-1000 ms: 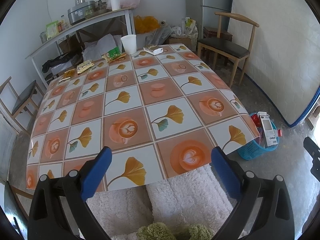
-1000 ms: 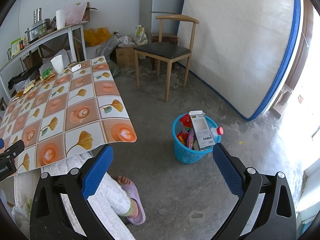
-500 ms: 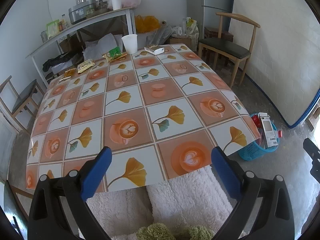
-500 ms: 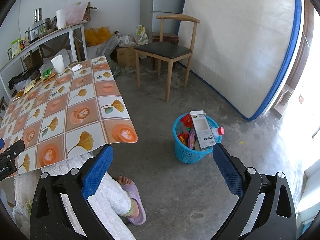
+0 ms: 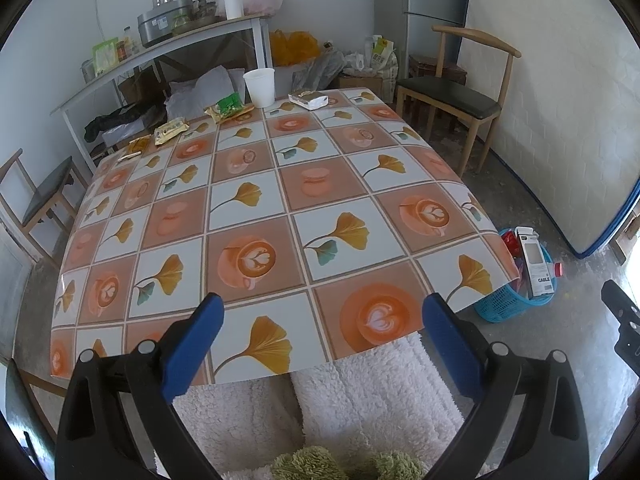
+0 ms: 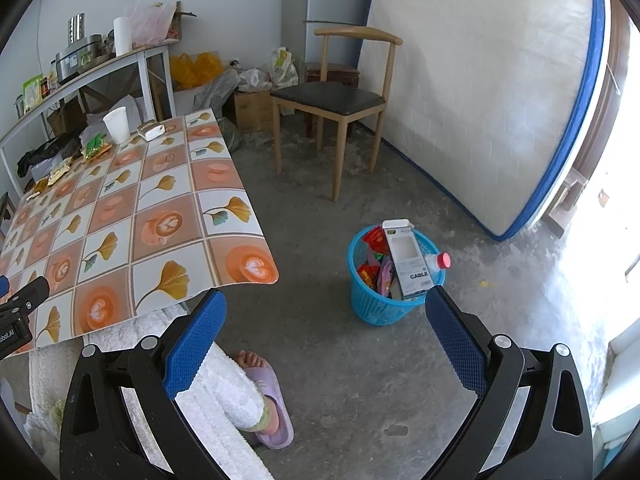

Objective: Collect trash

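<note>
Plainly, the wrappers [image 5: 172, 131] and cup [image 5: 259, 87] lie along the table's [image 5: 280, 200] far edge, straight ahead of the empty, spread left gripper [image 5: 318, 320], nearer than the equally spread, empty right gripper [image 6: 325, 326], which faces the bin [image 6: 380, 300].

Left gripper [image 5: 320, 336] held level, jaws spread wide, nothing between blue pads [image 5: 192, 350]. Right gripper [image 6: 326, 334] likewise wide apart and empty, angled down. Person seated: legs [image 5: 360, 396] in white fleece below both grippers, right foot [image 6: 266, 400] in purple slipper.
</note>
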Demonstrator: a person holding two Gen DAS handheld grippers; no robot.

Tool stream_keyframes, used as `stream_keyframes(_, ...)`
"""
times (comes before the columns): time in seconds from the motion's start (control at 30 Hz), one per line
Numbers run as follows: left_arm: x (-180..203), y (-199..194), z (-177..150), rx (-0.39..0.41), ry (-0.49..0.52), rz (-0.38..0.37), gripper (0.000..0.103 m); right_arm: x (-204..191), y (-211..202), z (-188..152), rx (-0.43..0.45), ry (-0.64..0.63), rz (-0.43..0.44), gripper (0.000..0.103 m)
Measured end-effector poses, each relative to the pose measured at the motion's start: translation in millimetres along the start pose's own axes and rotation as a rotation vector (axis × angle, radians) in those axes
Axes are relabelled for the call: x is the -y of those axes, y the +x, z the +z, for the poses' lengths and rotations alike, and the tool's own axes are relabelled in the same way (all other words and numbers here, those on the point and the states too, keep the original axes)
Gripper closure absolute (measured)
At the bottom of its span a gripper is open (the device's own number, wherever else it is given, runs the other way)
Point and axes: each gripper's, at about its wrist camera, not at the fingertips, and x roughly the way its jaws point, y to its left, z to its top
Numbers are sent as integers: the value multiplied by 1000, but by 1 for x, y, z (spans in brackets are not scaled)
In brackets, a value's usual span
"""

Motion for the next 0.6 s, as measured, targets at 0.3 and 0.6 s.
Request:
stream_keyframes(0.3, 0, 0, 0, -1, -3, -1, 6, -1, -1, 0, 0, 1, -1, 7)
stream_keyframes(0.6, -3, 1, -1, -3, -11, 0, 6, -2, 0, -1, 1, -1, 1, 7)
